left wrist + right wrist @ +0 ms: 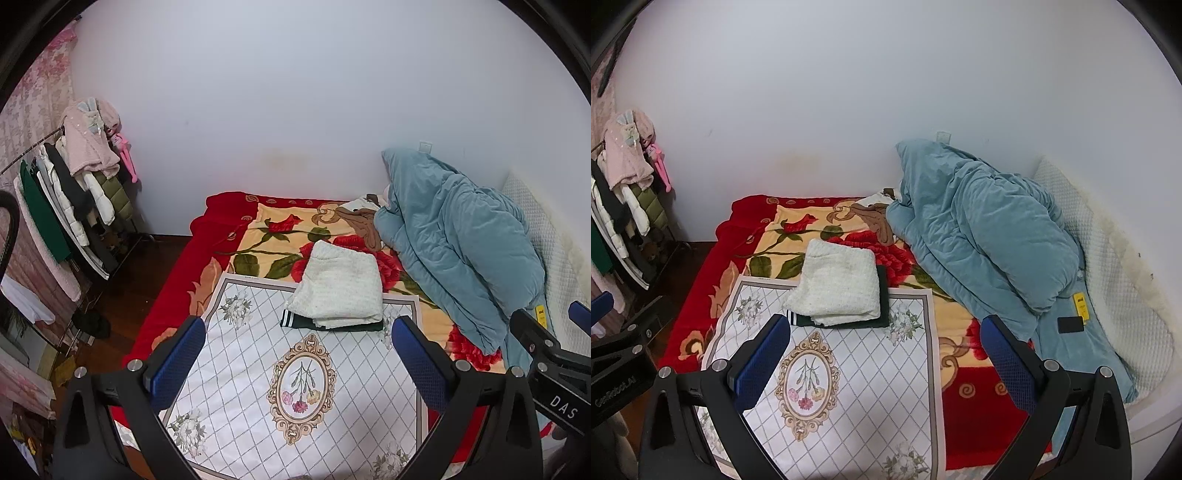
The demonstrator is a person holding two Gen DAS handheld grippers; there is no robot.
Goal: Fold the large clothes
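Left tool [299, 354] spread wide above patterned cloth [258, 387], folded white garment [340, 286] atop possibly green garment [295, 318]

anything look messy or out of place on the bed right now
The folded white knit garment sits neatly on a dark green garment on the diamond-pattern cloth. The teal comforter is heaped unfolded against the wall, and a yellow item and a black item lie loose beside it.

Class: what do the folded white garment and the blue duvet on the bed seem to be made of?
Folded white garment: probably a fluffy knit or fleece, matte, with a nubbly surface. Blue duvet: seemingly padded velvety fabric, with a soft sheen on puffy creases.
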